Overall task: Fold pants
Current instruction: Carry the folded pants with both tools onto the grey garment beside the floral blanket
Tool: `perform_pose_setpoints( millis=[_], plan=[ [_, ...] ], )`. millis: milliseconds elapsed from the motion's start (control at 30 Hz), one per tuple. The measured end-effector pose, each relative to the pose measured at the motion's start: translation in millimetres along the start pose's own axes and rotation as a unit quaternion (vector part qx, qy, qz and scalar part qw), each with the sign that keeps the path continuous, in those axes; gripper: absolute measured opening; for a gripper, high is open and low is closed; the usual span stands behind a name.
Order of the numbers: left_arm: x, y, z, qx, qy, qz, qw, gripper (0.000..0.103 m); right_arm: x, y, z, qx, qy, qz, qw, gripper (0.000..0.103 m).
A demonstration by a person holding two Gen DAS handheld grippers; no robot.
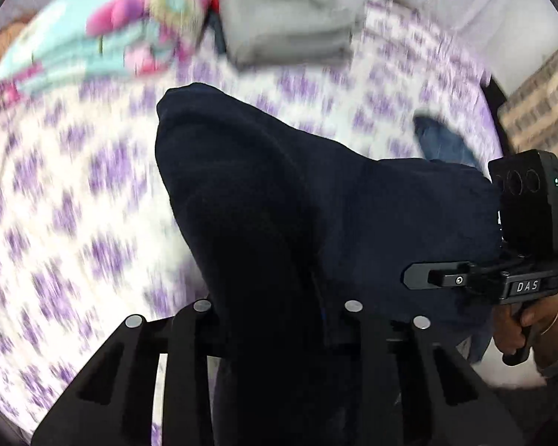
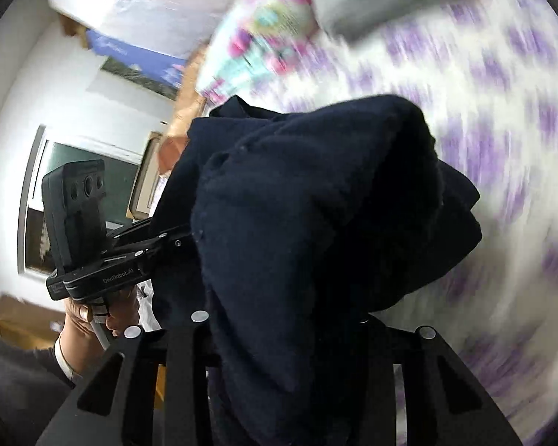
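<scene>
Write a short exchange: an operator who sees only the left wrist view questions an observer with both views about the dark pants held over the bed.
Operator: Does my left gripper really pinch the pants?
Observer: Yes. Seen side-on from the right wrist view, its fingers close on an edge of the fabric.
Operator: And the right gripper?
Observer: Its own camera shows fabric filling the gap between its fingers and draping over them.
Operator: What is behind my gripper?
Observer: What looks like a dark window in a white wall.
</scene>
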State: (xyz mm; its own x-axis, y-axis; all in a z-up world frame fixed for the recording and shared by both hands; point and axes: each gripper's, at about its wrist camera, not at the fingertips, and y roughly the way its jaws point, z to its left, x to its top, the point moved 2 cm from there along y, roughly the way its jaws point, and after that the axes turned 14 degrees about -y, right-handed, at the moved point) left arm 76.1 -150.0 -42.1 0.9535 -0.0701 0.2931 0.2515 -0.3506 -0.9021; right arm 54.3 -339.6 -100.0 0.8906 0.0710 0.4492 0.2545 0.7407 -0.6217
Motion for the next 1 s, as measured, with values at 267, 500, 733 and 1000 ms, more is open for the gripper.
perform_pose_setpoints(
  millis=[267,500,733,1000],
  plan=[
    [172,-43,-72,-0.016,0.047,-0.163,0.9854,0.030,185,-94,-10,-0.093,-0.148,-0.114,0.978,0.037],
    [320,67,-78,0.027,-0.004,-0.157,0.9872,0.043,294,-72,-119,-0.228,-0.115,-0.094,0.962,0.069],
    [331,168,-41,0.117,-0.075,-0.151,0.9788,0.092,285,-33,-201,-0.322,-0.040,-0.081,0.943,0.095],
    [304,120,-28,0.121,-0.073,-0.138,0.9802,0.090,271,-66,-126,-0.398,-0.080,-0.131,0.905,0.096]
  ],
)
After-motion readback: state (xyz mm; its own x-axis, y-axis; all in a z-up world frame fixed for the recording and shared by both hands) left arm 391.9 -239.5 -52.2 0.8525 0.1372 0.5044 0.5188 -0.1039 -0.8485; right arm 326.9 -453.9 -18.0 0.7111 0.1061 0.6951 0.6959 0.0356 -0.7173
